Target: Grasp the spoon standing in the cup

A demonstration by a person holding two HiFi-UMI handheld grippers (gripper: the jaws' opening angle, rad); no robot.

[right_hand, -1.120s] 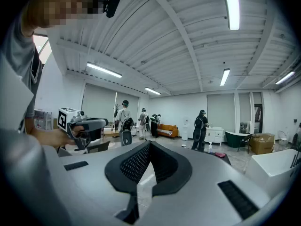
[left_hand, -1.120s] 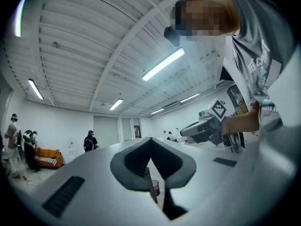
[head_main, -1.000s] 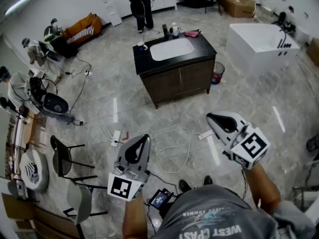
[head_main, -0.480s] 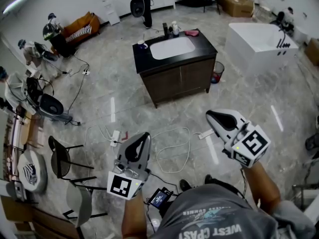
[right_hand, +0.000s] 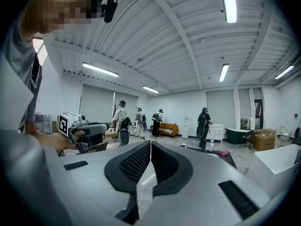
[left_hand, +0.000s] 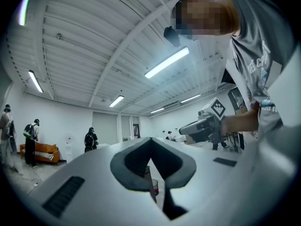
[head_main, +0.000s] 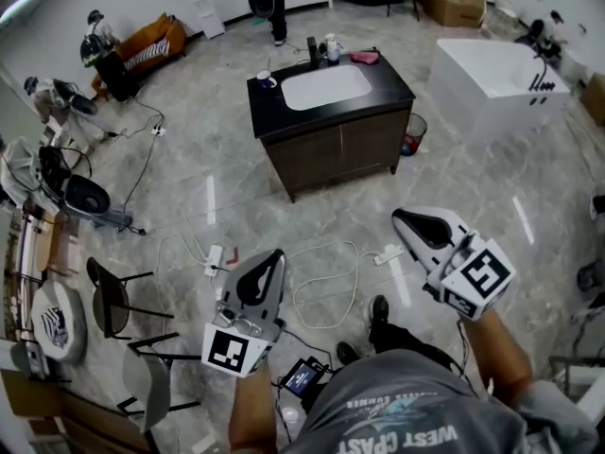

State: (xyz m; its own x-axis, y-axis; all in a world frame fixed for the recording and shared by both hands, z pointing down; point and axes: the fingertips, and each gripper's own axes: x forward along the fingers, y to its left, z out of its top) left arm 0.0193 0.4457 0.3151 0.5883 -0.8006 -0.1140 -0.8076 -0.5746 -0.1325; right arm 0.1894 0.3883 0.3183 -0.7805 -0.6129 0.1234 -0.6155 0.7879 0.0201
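Both the left tongs (head_main: 276, 255) and the right tongs (head_main: 397, 219) are closed and empty, carried level, likely because nothing is within reach. The cup (head_main: 267, 79) stands well apart on the tabletop (head_main: 392, 88); the spoon is too small to see.

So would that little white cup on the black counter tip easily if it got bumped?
Probably. The cup looks small and stands alone near a corner of the counter, so it is likely light and easy to knock. The top looks smooth, so it might slide first. Its contents are too small to see.
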